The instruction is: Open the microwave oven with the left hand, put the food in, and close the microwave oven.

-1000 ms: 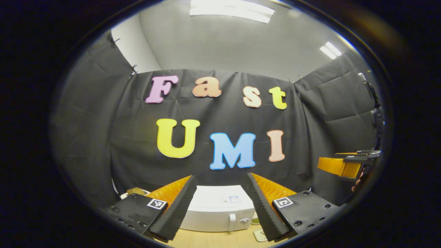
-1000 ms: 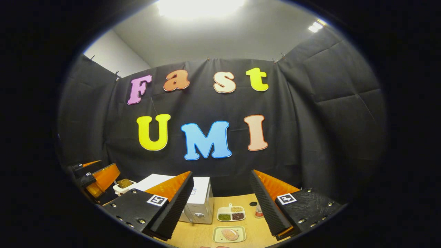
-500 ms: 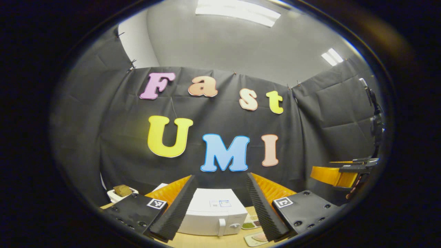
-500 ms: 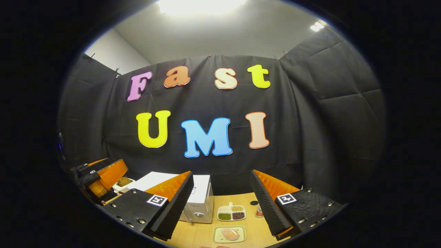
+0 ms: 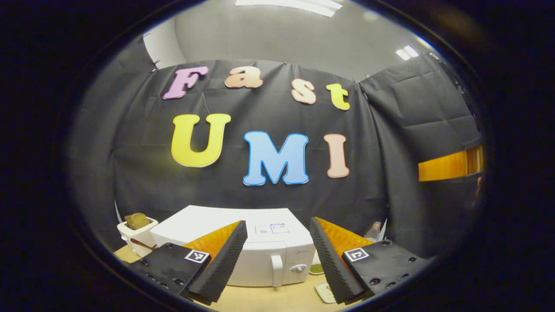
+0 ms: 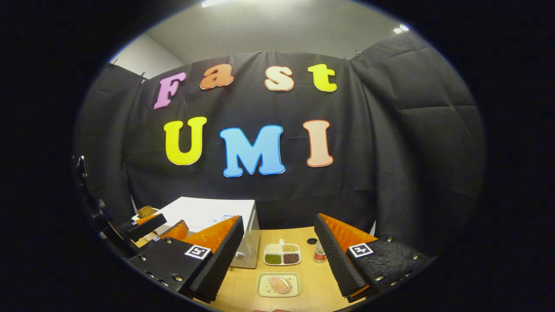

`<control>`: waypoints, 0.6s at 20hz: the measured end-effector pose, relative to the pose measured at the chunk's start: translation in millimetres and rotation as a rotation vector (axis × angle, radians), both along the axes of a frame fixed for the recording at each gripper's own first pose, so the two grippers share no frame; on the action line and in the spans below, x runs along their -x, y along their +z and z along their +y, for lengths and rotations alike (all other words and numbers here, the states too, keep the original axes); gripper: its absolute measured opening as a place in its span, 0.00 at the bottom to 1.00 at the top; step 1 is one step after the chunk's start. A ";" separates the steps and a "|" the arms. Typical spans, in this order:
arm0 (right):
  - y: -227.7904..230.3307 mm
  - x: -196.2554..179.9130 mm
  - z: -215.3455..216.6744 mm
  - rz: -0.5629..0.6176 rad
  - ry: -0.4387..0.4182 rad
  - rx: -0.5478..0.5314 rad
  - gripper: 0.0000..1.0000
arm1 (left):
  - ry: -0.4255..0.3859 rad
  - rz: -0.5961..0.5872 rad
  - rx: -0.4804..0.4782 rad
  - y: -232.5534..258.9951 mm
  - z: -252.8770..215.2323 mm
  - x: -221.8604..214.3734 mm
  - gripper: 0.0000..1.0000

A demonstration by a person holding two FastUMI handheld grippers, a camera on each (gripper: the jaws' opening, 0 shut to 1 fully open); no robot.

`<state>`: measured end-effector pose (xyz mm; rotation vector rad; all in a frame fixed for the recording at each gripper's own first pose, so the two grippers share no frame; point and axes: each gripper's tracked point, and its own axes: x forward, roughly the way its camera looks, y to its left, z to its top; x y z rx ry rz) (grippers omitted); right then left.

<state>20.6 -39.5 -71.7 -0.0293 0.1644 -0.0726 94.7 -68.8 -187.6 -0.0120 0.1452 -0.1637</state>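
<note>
The pale wooden table (image 6: 312, 281) carries a white box-shaped microwave oven (image 5: 243, 242) at far left, door shut, upright handle facing us. The left claw (image 5: 277, 260), fingers apart, is lining up on that handle; a sideways pull comes next. The pinkish food on its small rectangular tray (image 6: 279, 284) lies near, long axis left-right, before the empty, spread right claw (image 6: 279, 264).

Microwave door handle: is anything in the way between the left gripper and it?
Nothing visible is. In the left gripper view the left gripper is open, and the handle on the closed microwave shows straight ahead between its fingers. The white holder stands off to the microwave's side, clear of that path.
</note>
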 end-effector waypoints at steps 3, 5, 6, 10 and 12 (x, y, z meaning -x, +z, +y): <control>-15.0 -1.8 -8.9 0.037 -0.020 -0.021 0.99 | 0.002 0.076 -0.005 -56.6 -6.3 -13.6 0.99; -24.0 -4.1 -13.0 0.058 -0.024 -0.027 1.00 | 0.020 0.122 -0.005 -90.0 -7.4 -24.5 0.95; -28.2 -4.6 -14.5 0.068 -0.026 -0.024 1.00 | 0.026 0.141 -0.004 -107.2 -8.4 -28.3 0.96; -42.5 -7.9 -15.6 0.105 -0.011 0.025 1.00 | 0.044 0.210 -0.004 -158.8 -11.1 -44.1 0.99; -48.7 -7.3 -16.8 0.123 -0.011 0.024 1.00 | 0.054 0.235 0.000 -174.8 -10.0 -47.7 0.97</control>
